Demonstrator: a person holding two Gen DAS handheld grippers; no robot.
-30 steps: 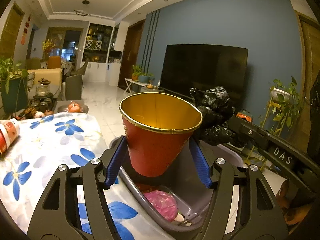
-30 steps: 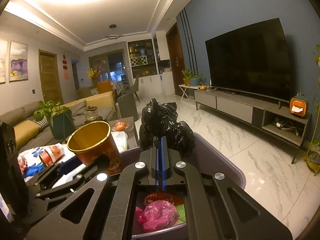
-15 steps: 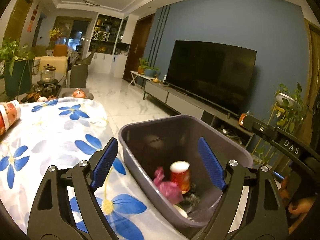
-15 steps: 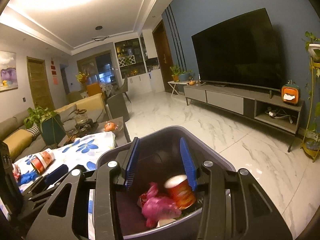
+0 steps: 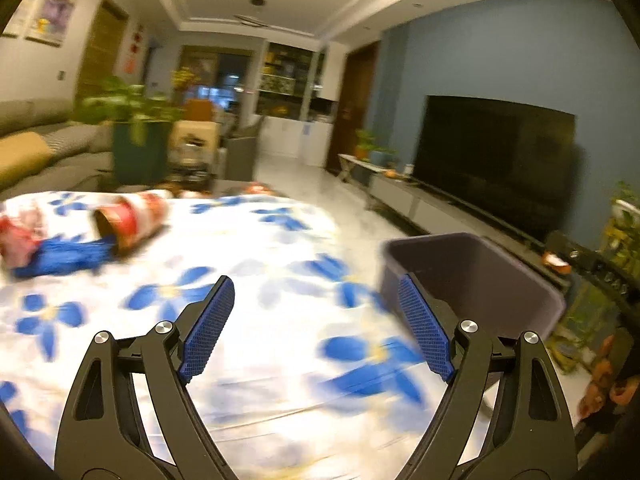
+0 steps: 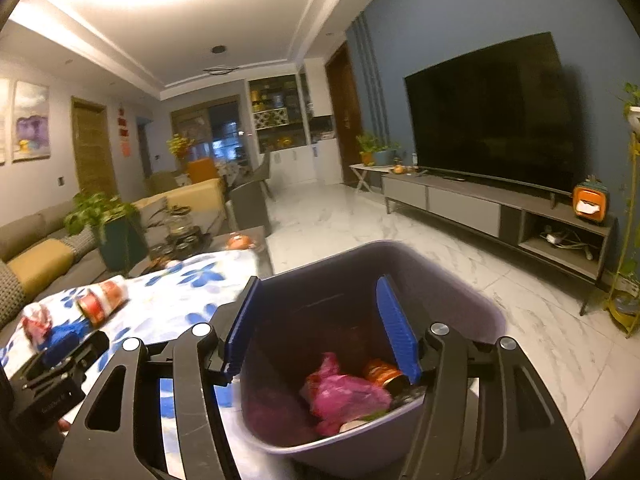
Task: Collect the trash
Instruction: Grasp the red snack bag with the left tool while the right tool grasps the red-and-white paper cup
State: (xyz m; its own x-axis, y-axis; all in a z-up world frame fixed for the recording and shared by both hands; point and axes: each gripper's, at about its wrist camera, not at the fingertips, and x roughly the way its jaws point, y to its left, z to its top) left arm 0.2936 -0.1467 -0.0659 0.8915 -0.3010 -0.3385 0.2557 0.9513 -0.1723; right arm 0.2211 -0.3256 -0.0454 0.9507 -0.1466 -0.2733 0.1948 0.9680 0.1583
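Note:
A grey trash bin [image 6: 472, 312] stands at the table's right edge, holding a pink bag [image 6: 344, 396], a red cup [image 6: 380, 370] and other scraps. My right gripper [image 6: 320, 324] hangs open above the bin, nothing between its blue pads. My left gripper [image 5: 316, 328] is open and empty over the flowered tablecloth [image 5: 256, 248], with the bin [image 5: 480, 276] to its right. On the table's far left lie a red and white paper cup [image 5: 128, 220] on its side, a blue crumpled scrap [image 5: 68, 256] and a red wrapper [image 5: 16, 240]. The left wrist view is blurred.
A potted plant [image 5: 136, 132] and a tea set stand beyond the table, with a sofa [image 6: 36, 252] to the left. A large TV [image 6: 488, 112] on a low cabinet [image 6: 500, 212] lines the right wall. Marble floor [image 6: 540, 336] surrounds the bin.
The left gripper let the red cup go into the bin, then swung left over the table. The right gripper opened and dropped the black bag into the bin.

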